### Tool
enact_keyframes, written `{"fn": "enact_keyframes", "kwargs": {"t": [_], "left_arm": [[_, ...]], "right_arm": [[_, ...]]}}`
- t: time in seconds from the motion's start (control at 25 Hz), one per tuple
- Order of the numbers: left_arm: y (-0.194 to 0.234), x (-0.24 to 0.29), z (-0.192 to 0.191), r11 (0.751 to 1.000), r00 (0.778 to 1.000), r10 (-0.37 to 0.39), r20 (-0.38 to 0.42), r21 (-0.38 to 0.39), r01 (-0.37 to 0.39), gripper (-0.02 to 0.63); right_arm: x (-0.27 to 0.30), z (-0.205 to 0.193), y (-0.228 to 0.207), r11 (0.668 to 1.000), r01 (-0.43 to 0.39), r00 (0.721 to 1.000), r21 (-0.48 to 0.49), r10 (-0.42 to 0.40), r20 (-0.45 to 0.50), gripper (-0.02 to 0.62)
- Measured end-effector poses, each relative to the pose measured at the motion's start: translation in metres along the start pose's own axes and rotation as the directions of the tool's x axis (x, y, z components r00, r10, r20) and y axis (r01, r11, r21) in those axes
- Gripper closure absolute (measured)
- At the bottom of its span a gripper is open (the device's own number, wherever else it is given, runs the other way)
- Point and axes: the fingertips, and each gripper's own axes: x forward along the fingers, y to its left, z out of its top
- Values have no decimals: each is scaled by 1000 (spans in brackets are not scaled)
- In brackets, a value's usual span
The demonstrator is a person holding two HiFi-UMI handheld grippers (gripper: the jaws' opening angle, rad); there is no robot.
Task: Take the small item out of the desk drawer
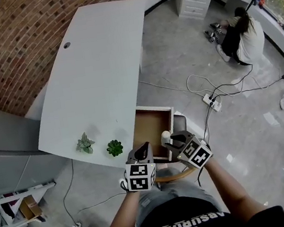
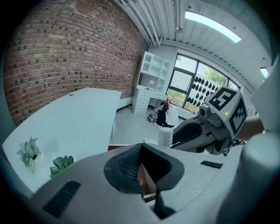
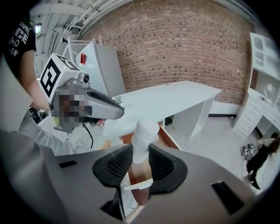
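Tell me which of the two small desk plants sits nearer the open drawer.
The dark green rosette plant, closer to the drawer; the pale leafy plant stands farther left on the desk.

the small white cylindrical item (image 3: 143, 133) has a rounded top and stands roughly upright, gripped at its lower part between the pads of the right hand-held gripper (image 3: 139, 162), above the drawer's near end. the shallow drawer (image 1: 153, 124), white-walled with a brown wooden floor, is pulled open from the white table (image 1: 95, 80).
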Motion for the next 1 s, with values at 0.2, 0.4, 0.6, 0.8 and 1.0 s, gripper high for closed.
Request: {"fn": "enact_keyframes", "kwargs": {"t": [0.2,0.4,0.6,0.8,1.0], "left_arm": [[-6,-7,2,1000,1000,-14,13,13,14,606],[-16,-16,7,999,999,-30,31,21,29,606],[-21,-25,19,998,997,-44,59,37,42,606],[-24,-33,27,997,995,-58,79,52,54,607],[-30,-40,30,995,992,-77,99,65,70,606]], "right_arm": [[-19,9,5,999,40,997,17,-41,58,488],[-38,15,14,998,69,994,4,-69,90,488],[-49,22,24,996,88,989,-16,-85,119,488],[-58,33,31,994,111,982,-3,-109,157,488],[-66,40,33,991,137,973,3,-136,186,488]]}}
